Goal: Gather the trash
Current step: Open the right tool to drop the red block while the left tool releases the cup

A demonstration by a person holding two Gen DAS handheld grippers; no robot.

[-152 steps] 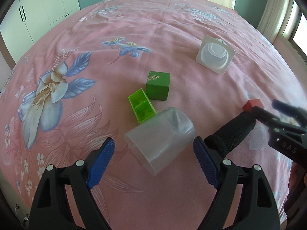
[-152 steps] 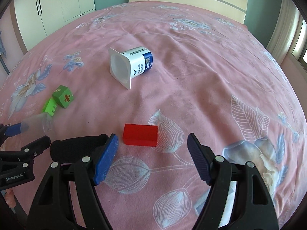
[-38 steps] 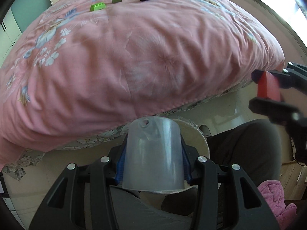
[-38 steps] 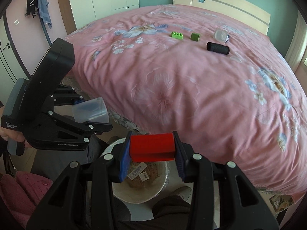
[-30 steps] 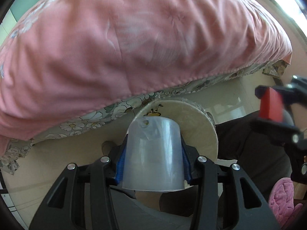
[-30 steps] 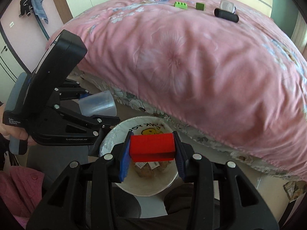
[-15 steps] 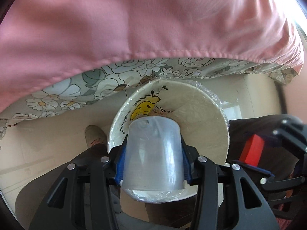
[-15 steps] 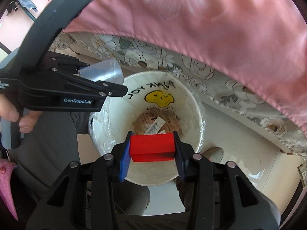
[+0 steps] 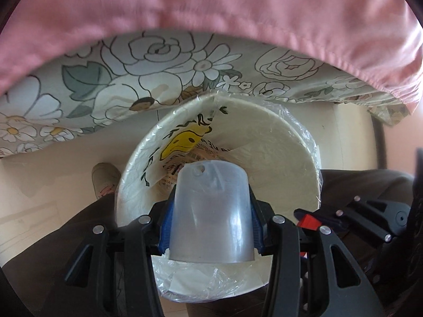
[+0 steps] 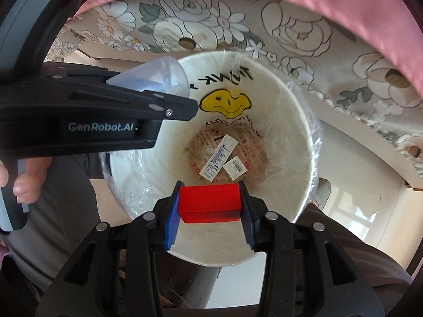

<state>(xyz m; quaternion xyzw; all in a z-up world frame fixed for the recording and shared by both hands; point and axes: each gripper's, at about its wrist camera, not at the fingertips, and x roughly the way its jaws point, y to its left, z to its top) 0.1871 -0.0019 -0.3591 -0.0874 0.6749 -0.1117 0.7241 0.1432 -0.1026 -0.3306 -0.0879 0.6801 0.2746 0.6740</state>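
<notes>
Both tongs point steeply down over a white bin w/ a clear plastic liner and a yellow smiley on its inner wall; the bin stands on the floor just beside the bed, under the pink bedspread and the floral sheet hanging below it. Left tongs are closed on a clear plastic cup, blue pads pressing on its two sides, cup base pointing away from the camera, its open mouth toward it; the cup hangs over the near part of the bin's mouth, not inside yet as far as can be told. Right tongs are clamped on a red block, pads on its two short ends, block level across the gap, held above the near rim of the bin. In the bin's bottom lie brown printed paper and two white labels on top of it. In the right wrist view a hand grips the left tool's handle at the left edge. Dark trouser legs sit either side of the bin, and a shoe shows on the floor left of it
</notes>
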